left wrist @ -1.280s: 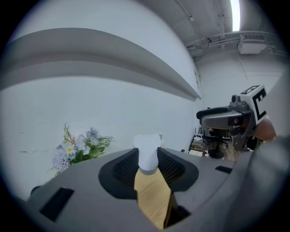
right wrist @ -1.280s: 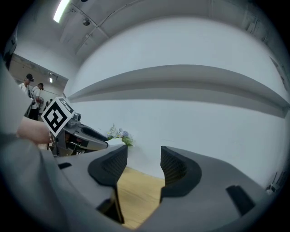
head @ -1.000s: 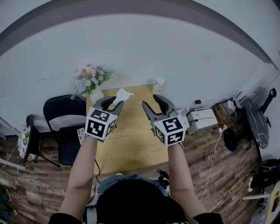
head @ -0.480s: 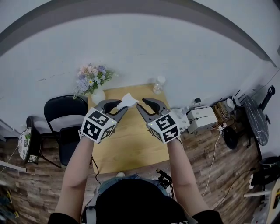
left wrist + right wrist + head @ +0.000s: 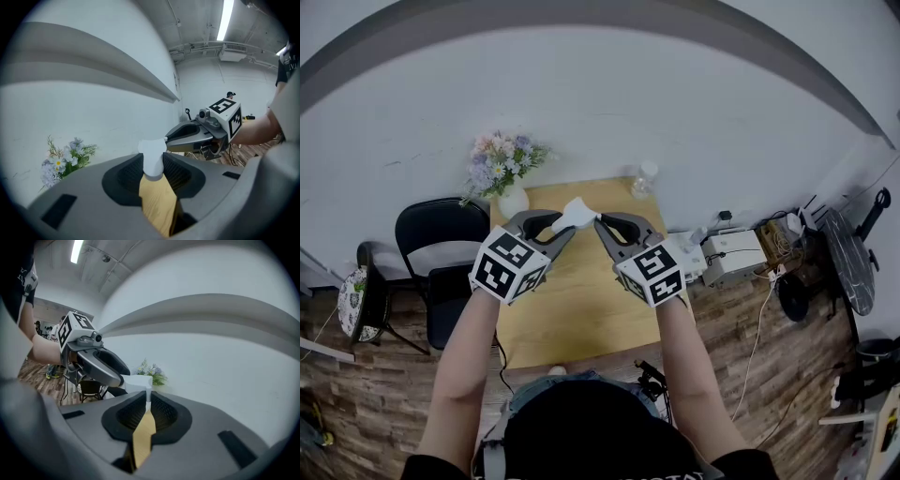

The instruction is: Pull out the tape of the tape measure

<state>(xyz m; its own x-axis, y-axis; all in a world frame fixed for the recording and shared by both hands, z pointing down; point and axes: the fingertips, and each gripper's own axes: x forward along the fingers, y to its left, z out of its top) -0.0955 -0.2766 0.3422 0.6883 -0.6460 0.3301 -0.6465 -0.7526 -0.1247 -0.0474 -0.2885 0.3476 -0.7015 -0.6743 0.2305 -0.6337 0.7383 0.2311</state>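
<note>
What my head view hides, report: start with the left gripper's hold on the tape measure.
Observer: In the left gripper view, the left gripper is clamped on the white tape measure, which sticks up out of its jaws.
Operator: Now the right one.
Observer: In the right gripper view, the right gripper has just been closing. Its jaws now pinch a thin white tab that sticks out of the tape measure.
Operator: Tell me whether any tape is out.
Observer: None that I can see. In the left gripper view, the right gripper's jaw tips sit right against the tape measure's side.
</note>
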